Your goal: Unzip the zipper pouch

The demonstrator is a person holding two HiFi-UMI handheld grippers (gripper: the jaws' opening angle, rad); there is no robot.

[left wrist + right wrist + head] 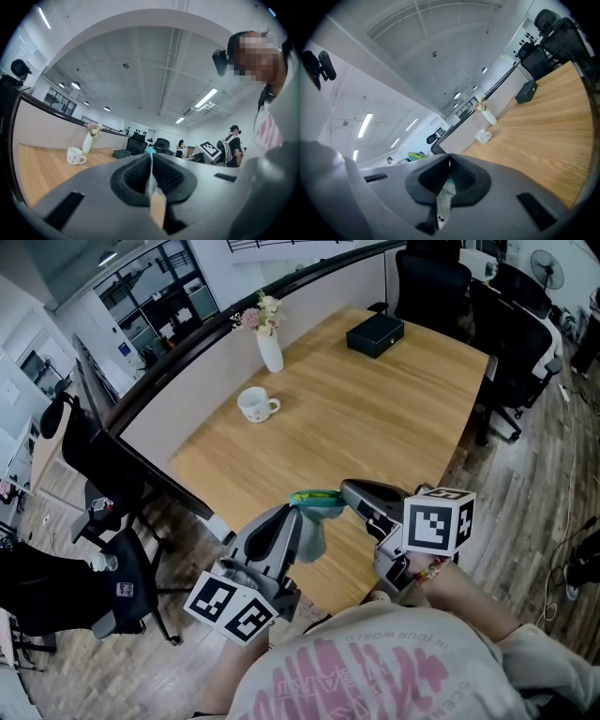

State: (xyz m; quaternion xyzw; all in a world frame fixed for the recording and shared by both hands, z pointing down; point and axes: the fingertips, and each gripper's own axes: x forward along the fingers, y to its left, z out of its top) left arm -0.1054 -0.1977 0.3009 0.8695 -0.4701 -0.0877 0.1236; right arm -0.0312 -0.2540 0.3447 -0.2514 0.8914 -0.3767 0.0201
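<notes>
Over the near edge of the wooden table [375, 418], a blue-green zipper pouch [315, 517] up in the air, left gripper [297, 512] pinched tight on one end, right gripper [346, 488] pinched tight on the other.

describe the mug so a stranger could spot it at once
Start at the wooden table and follow its edge along the partition. The mug stands there, nearer the camera than the flower vase. It is squat, white, with a handle; the vase is tall, the box black.
</notes>
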